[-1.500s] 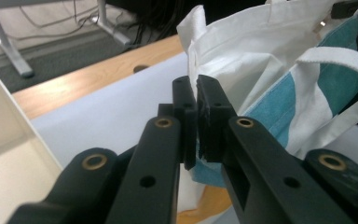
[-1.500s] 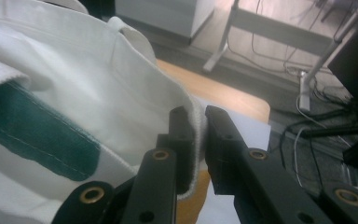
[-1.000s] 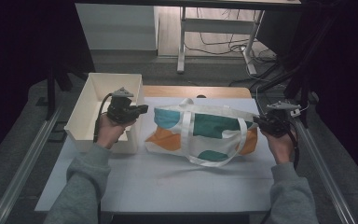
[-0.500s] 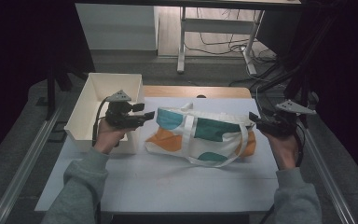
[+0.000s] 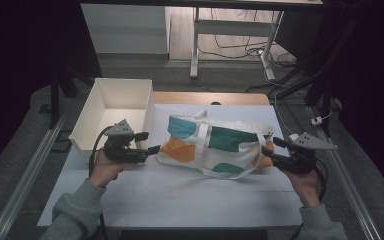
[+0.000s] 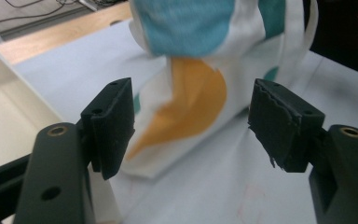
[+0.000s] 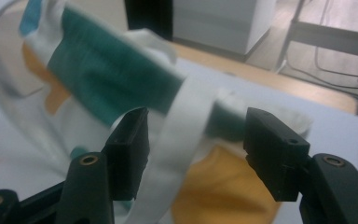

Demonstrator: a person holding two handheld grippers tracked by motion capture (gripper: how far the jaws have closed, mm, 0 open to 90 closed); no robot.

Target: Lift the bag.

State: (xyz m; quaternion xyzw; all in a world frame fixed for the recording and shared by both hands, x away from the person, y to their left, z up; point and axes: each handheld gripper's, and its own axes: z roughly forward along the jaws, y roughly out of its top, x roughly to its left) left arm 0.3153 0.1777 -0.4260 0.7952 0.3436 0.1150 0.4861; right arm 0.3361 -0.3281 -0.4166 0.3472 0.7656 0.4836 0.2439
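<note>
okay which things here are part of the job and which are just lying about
In the job:
tote bag
left gripper, open
right gripper, open

Lying about:
white box
white mat
cables on floor

no readable text, labels or numbers anywhere

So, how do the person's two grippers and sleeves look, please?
Both the left gripper and the right gripper are black, each topped by a grey three-cornered plate and trailing a black cable. Their jaws are blocky black pads on arms with brass-ringed holes. The sleeves are grey-green.
</note>
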